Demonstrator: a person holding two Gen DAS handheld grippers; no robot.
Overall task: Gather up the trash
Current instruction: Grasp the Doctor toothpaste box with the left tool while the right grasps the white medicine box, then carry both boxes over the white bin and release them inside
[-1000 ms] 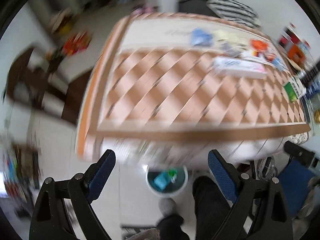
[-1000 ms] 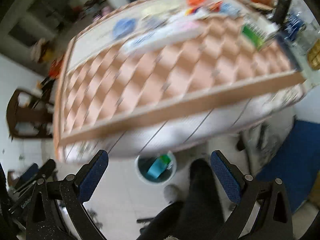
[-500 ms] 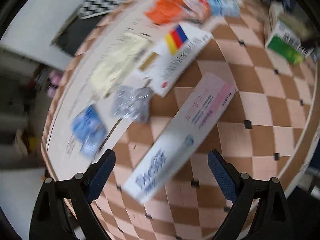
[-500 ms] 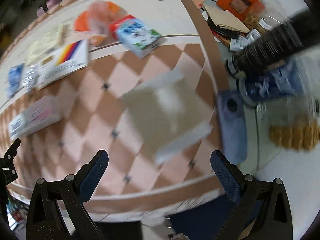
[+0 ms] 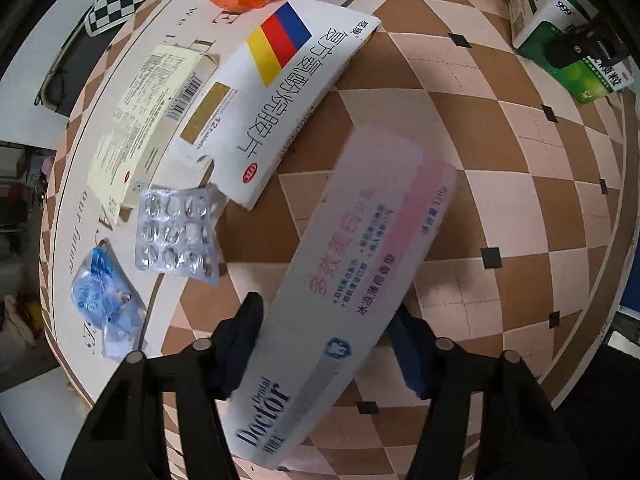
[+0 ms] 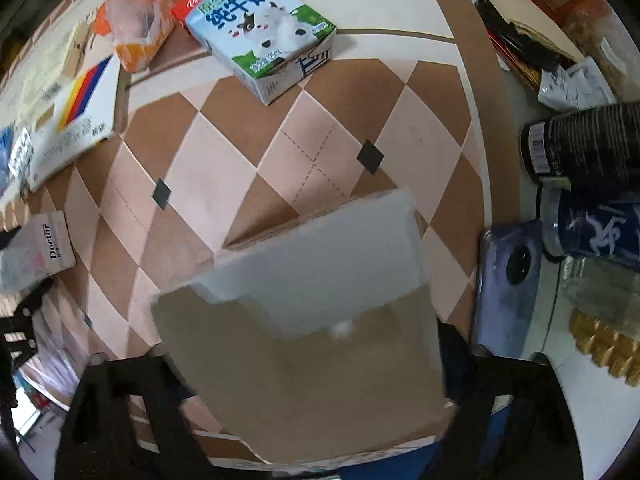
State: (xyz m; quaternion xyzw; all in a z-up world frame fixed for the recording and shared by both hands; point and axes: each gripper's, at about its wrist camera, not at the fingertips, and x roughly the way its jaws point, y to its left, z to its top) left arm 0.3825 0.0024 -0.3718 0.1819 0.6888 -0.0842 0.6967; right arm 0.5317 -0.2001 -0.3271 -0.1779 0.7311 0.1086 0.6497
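long white-pink toothpaste box (image 5: pixel 340 280), "Doctor" print

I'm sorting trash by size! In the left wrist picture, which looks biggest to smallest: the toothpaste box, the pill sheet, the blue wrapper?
1. Toothpaste box, though it is nearest the camera
2. Pill sheet
3. Blue wrapper, about like the pill sheet, so that order is unsure

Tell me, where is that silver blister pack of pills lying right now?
In the left wrist view the blister pack lies flat on the table's left part, between the cream box above it and the blue wrapper below, left of the toothpaste box.
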